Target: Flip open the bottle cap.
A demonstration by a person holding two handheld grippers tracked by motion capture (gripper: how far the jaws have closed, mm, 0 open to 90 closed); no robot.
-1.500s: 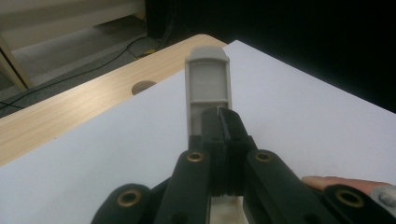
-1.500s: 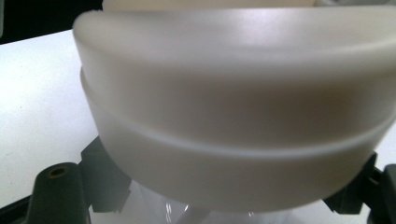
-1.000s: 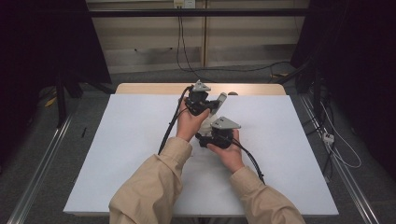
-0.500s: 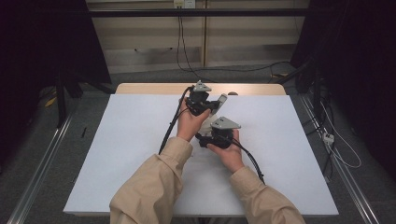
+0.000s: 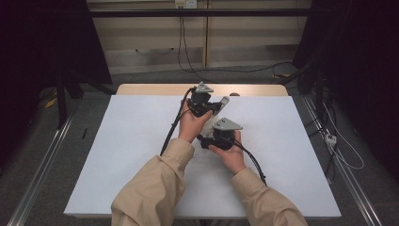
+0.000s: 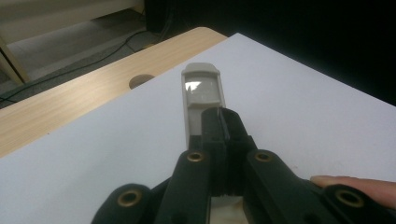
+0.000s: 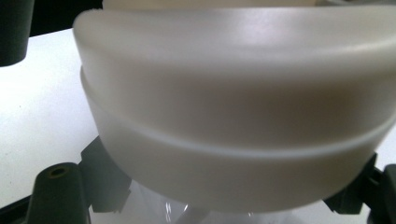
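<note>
My left gripper (image 5: 203,102) is held over the middle of the table, and a grey-white plastic piece (image 5: 222,102) sticks out of it to the right. In the left gripper view its black jaws (image 6: 219,126) are shut on the near end of that flat piece (image 6: 201,88), which has a shiny clear window near its tip. My right gripper (image 5: 221,136) sits just in front of it, in the other hand. In the right gripper view a broad, rounded white plastic body (image 7: 233,107) sits very close between the jaws. Whether it belongs to the same piece I cannot tell.
The white sheet (image 5: 117,155) covers most of the table. A bare wooden strip (image 5: 155,89) runs along the far edge, with a round hole (image 6: 140,80) in it. Black cables (image 5: 171,134) trail from both grippers. Metal rails and wires run along the floor on both sides.
</note>
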